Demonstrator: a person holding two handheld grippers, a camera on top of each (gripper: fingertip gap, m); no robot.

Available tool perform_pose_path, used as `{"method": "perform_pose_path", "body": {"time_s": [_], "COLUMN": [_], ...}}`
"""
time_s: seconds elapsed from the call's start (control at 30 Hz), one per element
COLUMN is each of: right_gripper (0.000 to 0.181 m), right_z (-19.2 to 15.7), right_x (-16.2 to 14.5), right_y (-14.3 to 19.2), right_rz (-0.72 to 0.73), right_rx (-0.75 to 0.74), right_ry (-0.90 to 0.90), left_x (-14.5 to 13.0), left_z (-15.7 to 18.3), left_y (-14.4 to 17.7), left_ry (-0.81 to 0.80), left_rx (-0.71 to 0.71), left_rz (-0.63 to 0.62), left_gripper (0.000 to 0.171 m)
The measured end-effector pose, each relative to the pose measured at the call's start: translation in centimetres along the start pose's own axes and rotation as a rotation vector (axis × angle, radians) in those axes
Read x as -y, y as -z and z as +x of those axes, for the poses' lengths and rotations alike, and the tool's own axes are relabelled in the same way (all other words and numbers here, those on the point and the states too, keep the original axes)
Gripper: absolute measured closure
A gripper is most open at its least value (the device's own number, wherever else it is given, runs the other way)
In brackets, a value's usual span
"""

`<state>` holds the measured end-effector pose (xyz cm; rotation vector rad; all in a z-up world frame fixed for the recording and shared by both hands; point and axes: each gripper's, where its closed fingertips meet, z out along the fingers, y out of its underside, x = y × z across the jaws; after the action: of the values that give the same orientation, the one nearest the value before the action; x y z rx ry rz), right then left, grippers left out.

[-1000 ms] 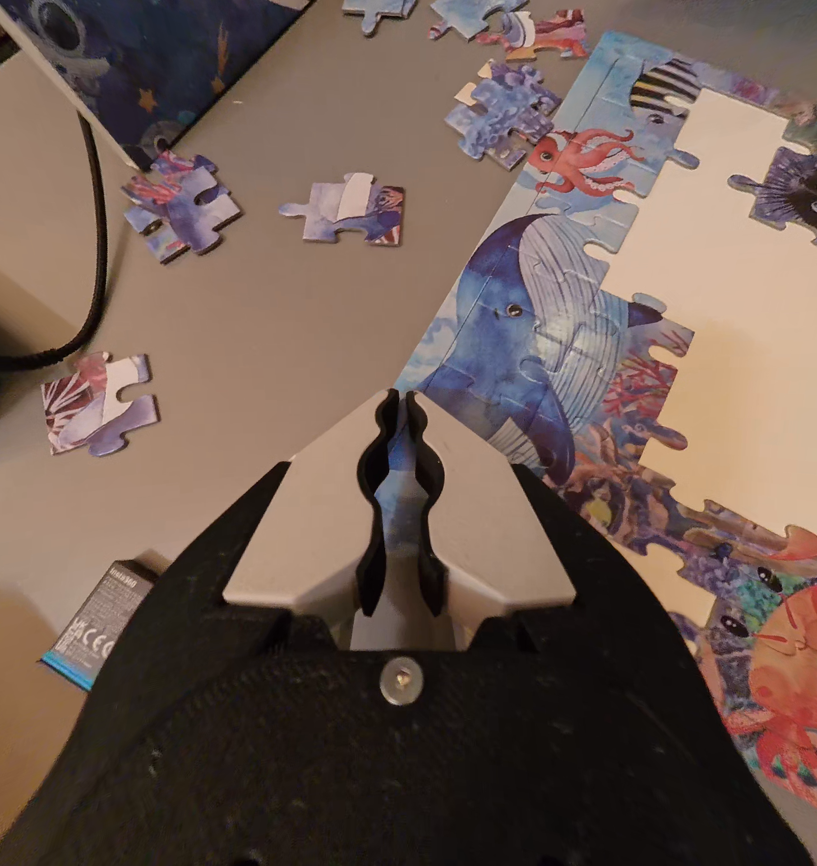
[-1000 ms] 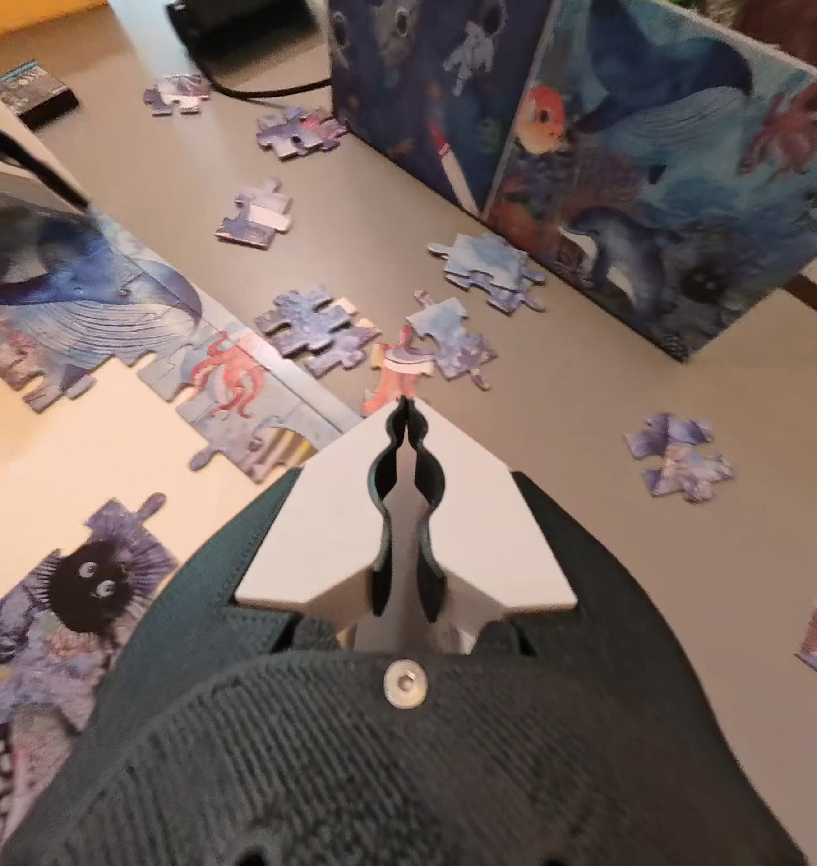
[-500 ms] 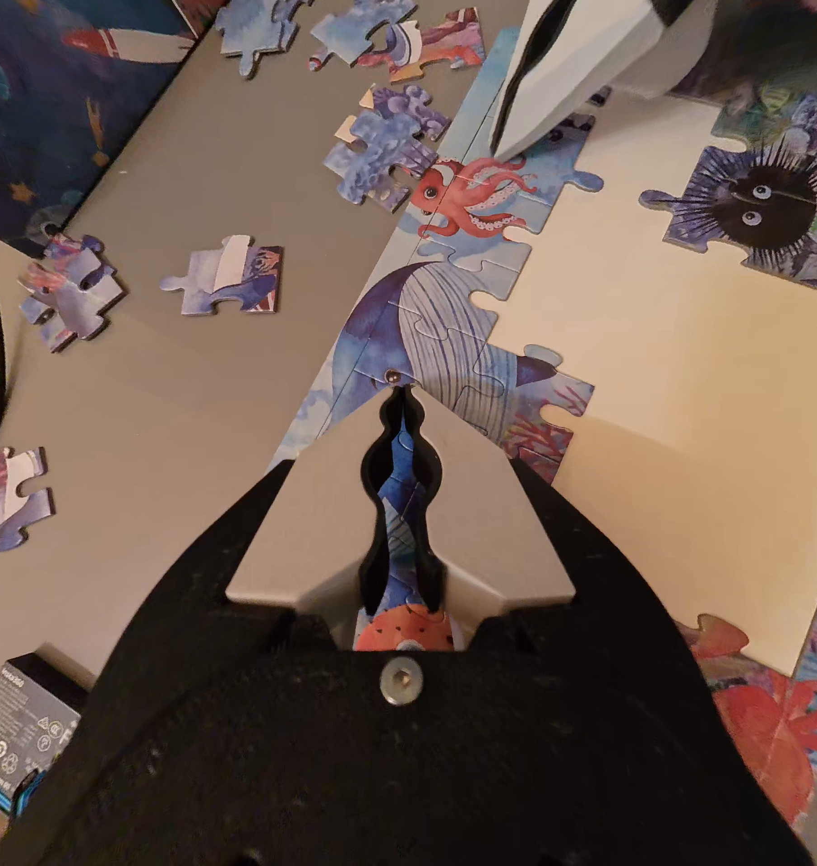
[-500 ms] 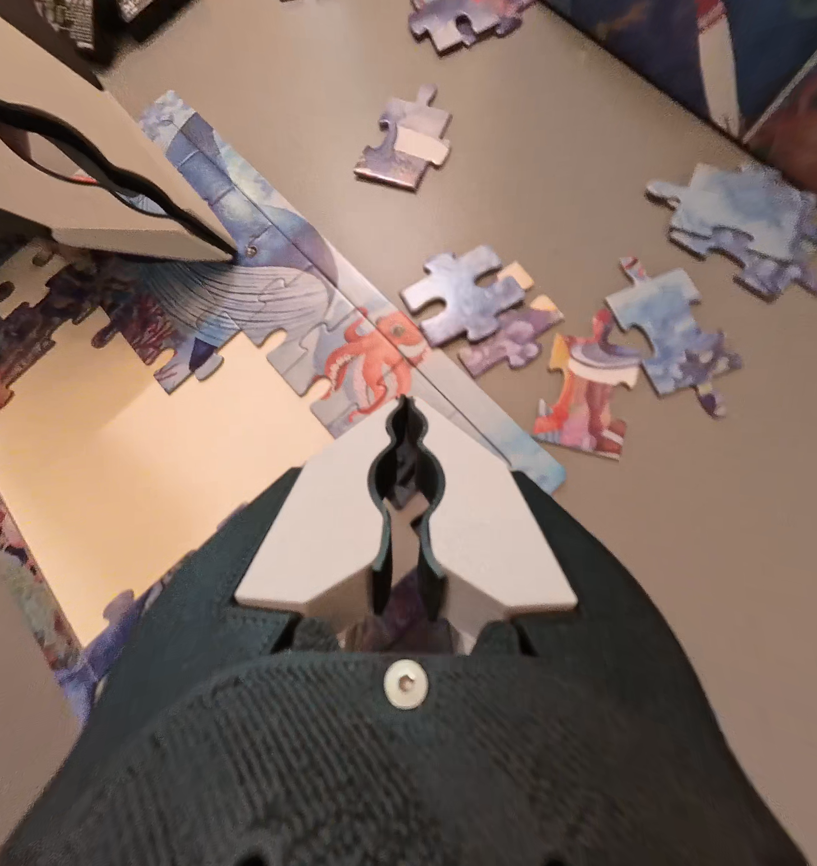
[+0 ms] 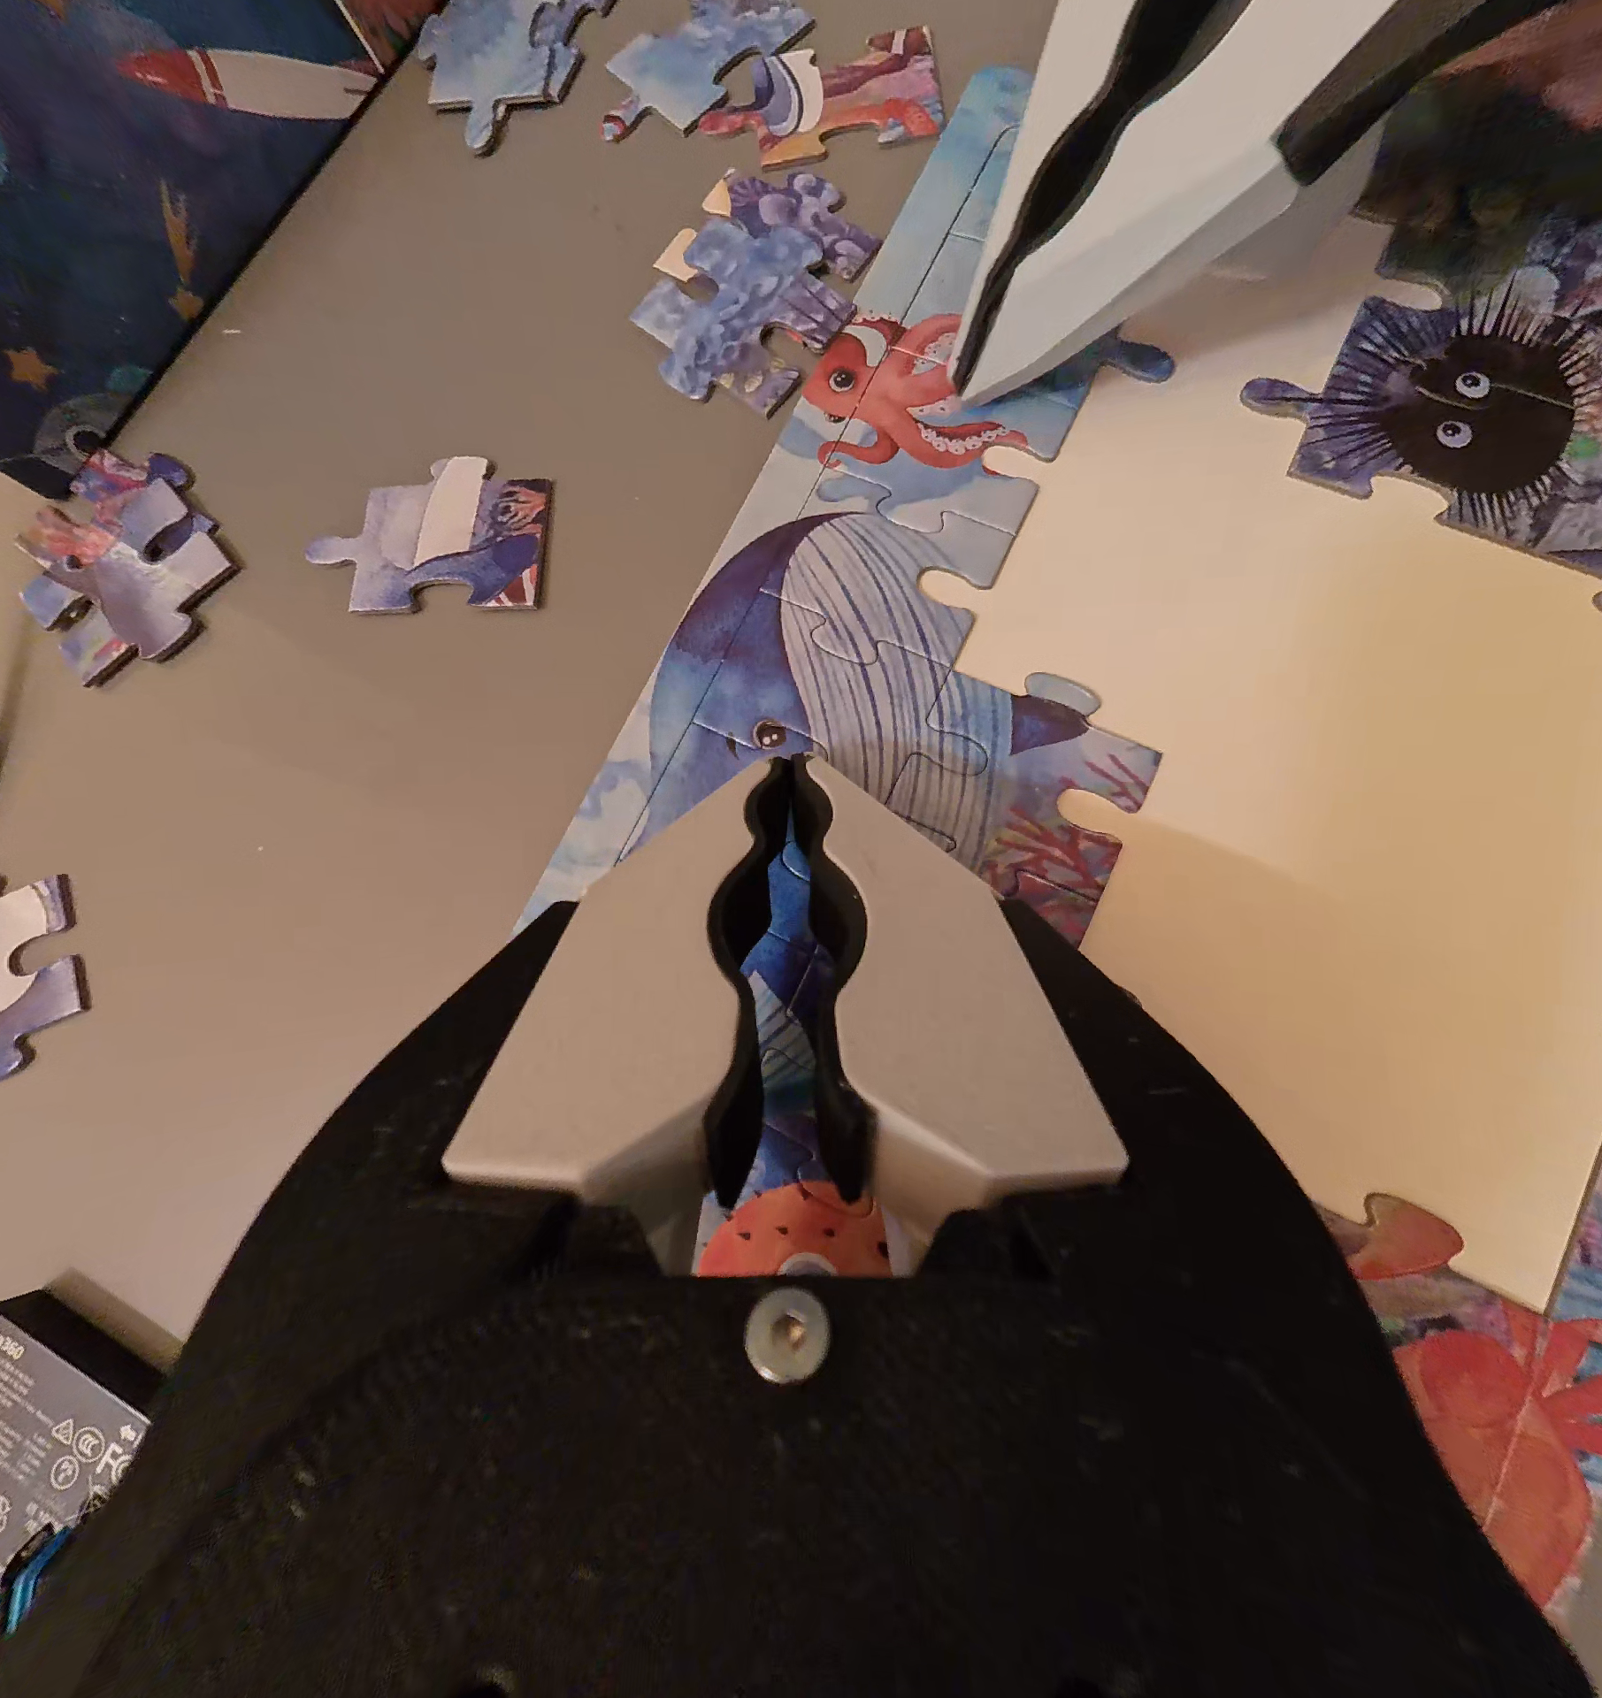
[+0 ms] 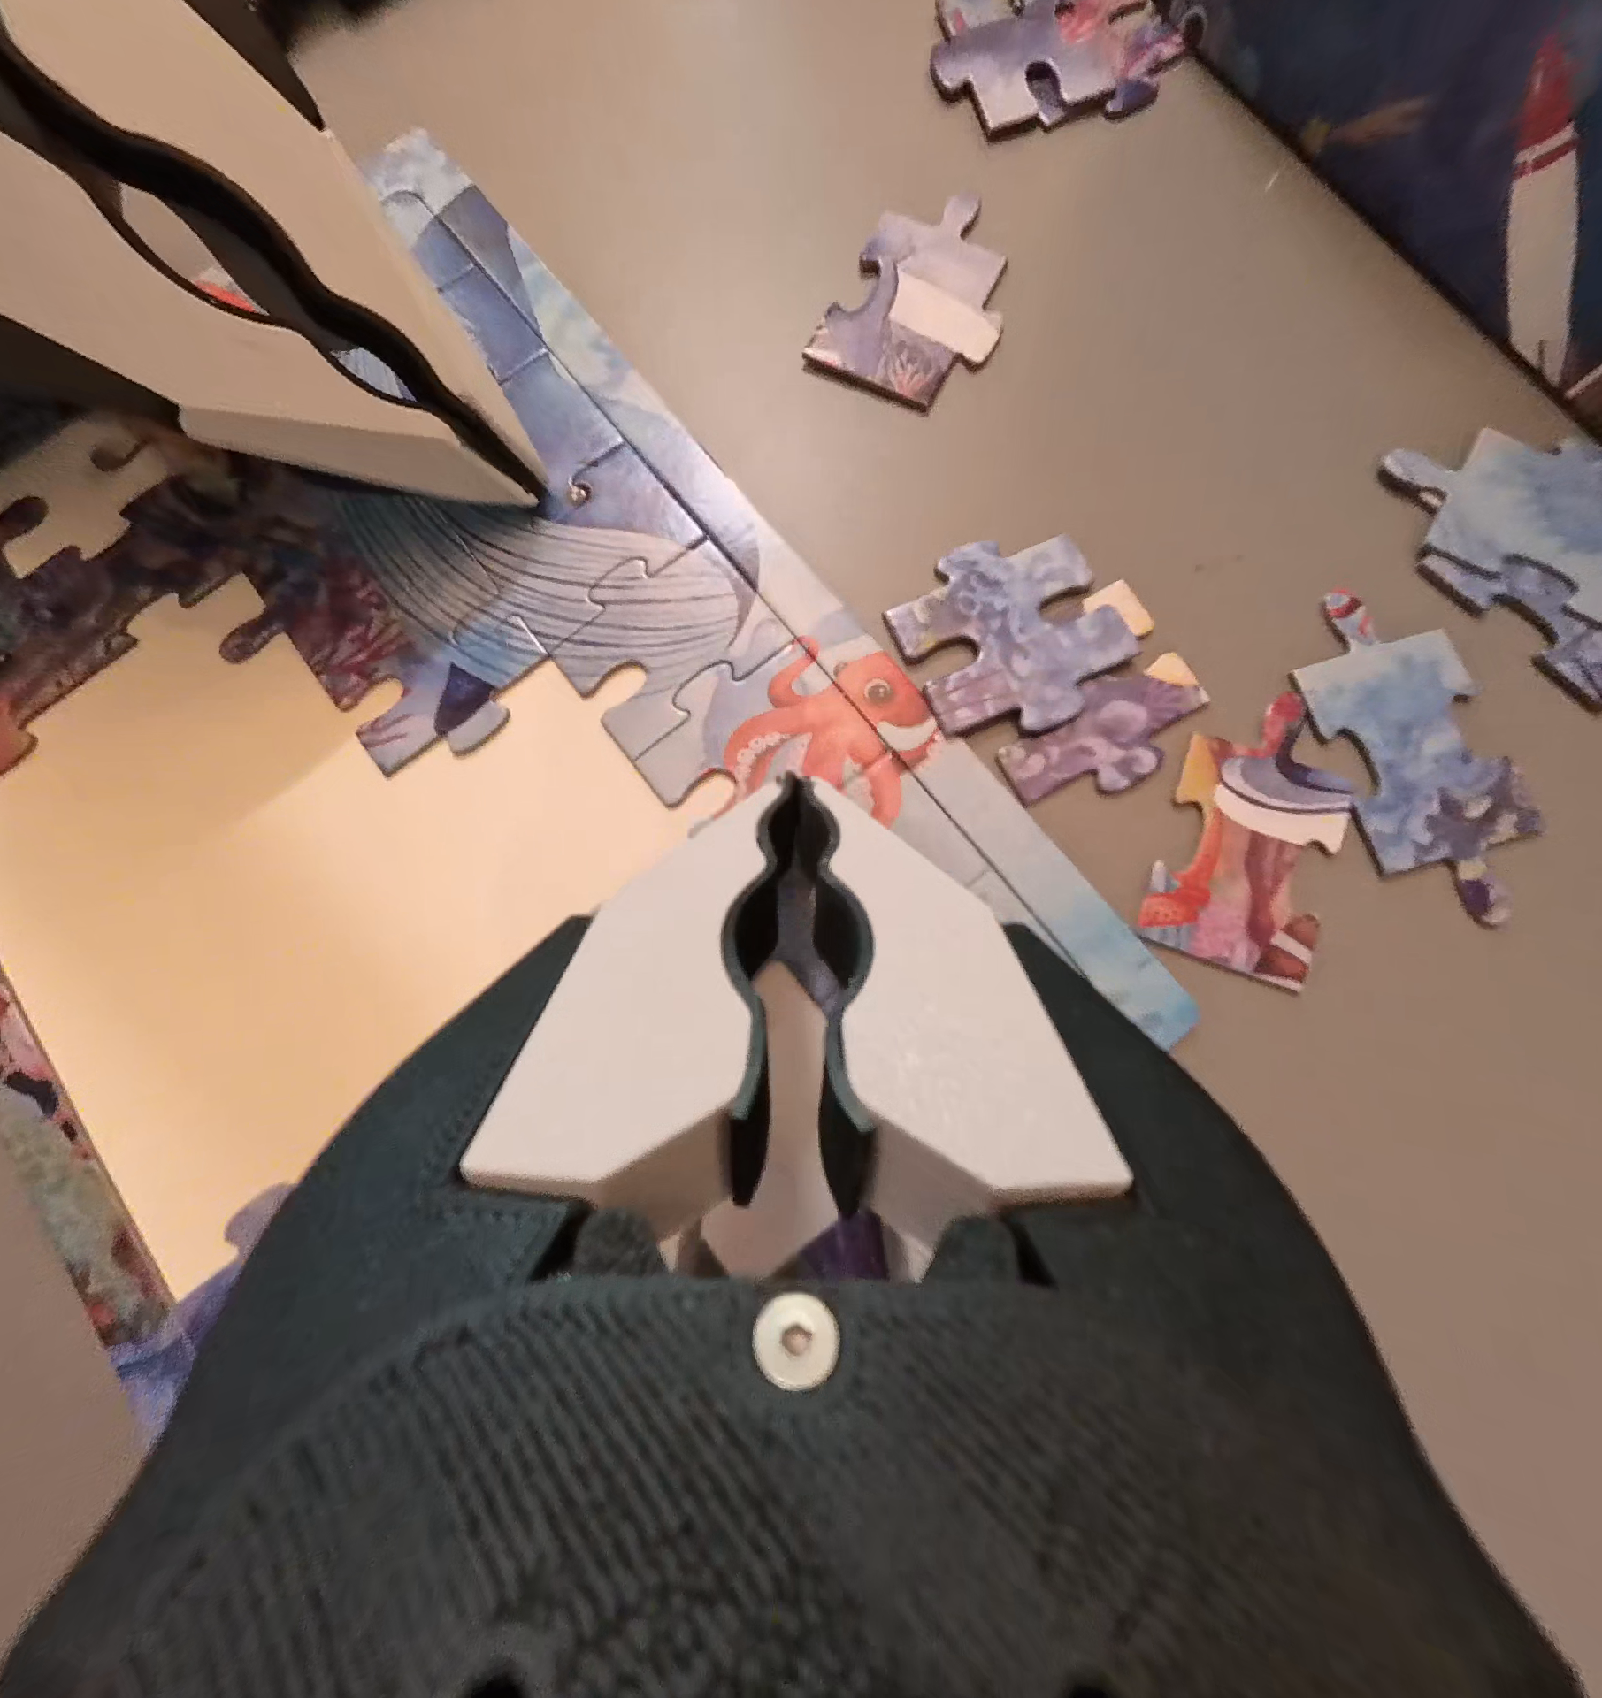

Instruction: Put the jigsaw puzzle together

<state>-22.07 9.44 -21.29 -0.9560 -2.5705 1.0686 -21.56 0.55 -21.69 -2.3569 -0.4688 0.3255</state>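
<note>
The left gripper [image 5: 792, 767] has a rough black body, two pale grey pointed fingers [image 5: 613, 1038] with wavy black edges, and one silver screw [image 5: 786, 1345]. The right gripper [image 6: 799, 788] looks the same, but its body is dark green with ribbed lines.

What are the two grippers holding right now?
Nothing. The left gripper and right gripper are both shut and empty, tips over the joined puzzle.

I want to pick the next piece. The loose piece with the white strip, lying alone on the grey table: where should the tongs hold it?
Probably take the piece with the white strip by its straight edge, coming from above. It lies flat and alone on the table, so open tongs can straddle that edge; the narrow tab at the other end gives less hold.
</note>
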Motion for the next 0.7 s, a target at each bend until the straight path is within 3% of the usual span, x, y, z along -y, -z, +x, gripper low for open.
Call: {"method": "perform_pose_path", "body": {"time_s": [0.2, 0.3, 0.37, 0.53, 0.7], "right_gripper": [0.181, 0.181, 0.181, 0.181, 0.181], "right_z": [1.8, 3.5, 6.0, 8.7, 10.8], "right_x": [-2.1, -3.0, -2.2, 0.8, -0.5], "right_y": [2.1, 3.4, 4.9, 9.2, 9.3], "right_rz": [-0.073, -0.107, -0.021, 0.341, 0.357], "right_rx": [0.001, -0.076, -0.181, -0.097, -0.120], "right_ry": [-0.079, -0.005, -0.003, -0.237, -0.279], "left_x": [0.0, 0.0, 0.4, 2.5, 1.5], "left_z": [0.0, 0.0, -1.0, -3.0, -4.3], "left_y": [0.0, 0.1, 0.7, 3.2, 3.3], "left_ry": [-0.002, -0.014, -0.030, 0.096, 0.113], "left_rx": [-0.006, -0.004, 0.057, 0.047, 0.072], "left_rz": [0.008, 0.008, 0.035, 0.228, 0.206], "left_gripper": [0.171, 0.171, 0.171, 0.171, 0.171]}}
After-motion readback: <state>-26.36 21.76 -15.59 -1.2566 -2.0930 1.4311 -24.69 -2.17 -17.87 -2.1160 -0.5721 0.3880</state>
